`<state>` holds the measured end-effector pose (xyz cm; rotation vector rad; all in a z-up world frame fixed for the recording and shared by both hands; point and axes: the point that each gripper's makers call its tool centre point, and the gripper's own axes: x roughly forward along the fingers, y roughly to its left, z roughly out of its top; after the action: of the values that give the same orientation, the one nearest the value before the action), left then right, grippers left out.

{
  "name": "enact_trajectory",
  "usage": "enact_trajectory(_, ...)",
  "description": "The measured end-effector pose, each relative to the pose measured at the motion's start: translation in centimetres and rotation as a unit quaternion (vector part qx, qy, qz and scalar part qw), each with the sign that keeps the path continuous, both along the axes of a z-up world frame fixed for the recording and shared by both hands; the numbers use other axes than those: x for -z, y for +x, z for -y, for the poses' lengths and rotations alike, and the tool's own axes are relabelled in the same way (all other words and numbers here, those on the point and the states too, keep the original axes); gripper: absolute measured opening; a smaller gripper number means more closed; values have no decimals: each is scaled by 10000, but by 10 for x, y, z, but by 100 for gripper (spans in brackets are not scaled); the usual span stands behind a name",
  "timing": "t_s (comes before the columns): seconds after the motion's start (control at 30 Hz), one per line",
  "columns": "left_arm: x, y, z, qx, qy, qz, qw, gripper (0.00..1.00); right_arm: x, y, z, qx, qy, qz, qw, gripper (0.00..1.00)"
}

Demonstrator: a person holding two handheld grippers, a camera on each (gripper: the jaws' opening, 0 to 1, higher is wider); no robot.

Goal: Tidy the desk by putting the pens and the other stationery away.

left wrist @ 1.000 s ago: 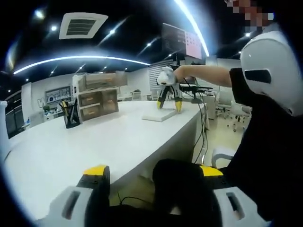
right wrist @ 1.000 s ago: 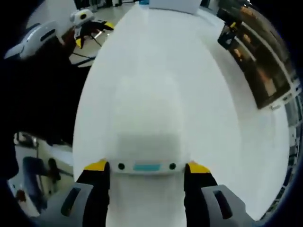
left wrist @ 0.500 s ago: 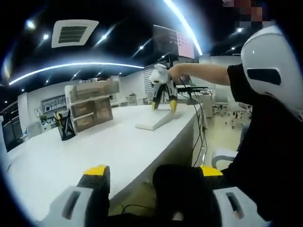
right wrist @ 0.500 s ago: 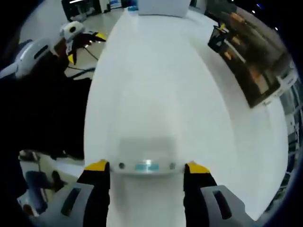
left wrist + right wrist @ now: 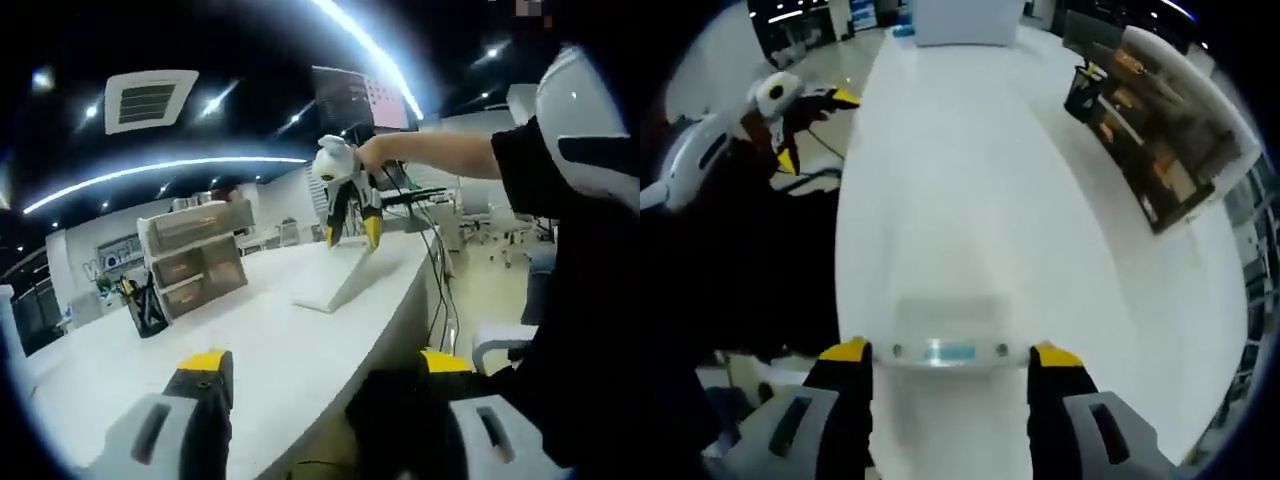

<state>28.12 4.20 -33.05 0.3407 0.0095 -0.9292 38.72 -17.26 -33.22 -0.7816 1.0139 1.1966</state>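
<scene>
Stationery stands far down the long white desk (image 5: 130, 370): a black pen holder (image 5: 147, 308) with pens poking out of it sits just beside a stack of translucent drawer boxes (image 5: 197, 253), and both show again in the right gripper view as the dark holder (image 5: 1080, 92) next to the drawer stack (image 5: 1160, 150) along the desk's far side. Nearer the person, a flat white slab-shaped item (image 5: 338, 282) is tilted, one end raised off the desk and the other end resting on the surface. The right gripper (image 5: 352, 230) grasps that raised end between its yellow-tipped jaws, held there by a hand (image 5: 372, 152) at the end of an outstretched arm. In the right gripper view the same item (image 5: 948, 345) spans the gap between the two jaws of the right gripper (image 5: 949, 352), its edge showing small round marks and a pale blue strip, with the white desk surface (image 5: 970, 180) stretching away beyond. The left gripper (image 5: 322, 362) hangs off the desk's near edge with its jaws spread wide and nothing between them. It appears in the right gripper view as well (image 5: 805, 110), held out beyond the desk's edge near the person's dark sleeve.
</scene>
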Motion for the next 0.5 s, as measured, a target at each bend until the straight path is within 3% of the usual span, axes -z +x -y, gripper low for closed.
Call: enact_trajectory(0.5,1,31,73,2,270,687,9973,70,-11,-8,-16,10,-33,16,10000,58)
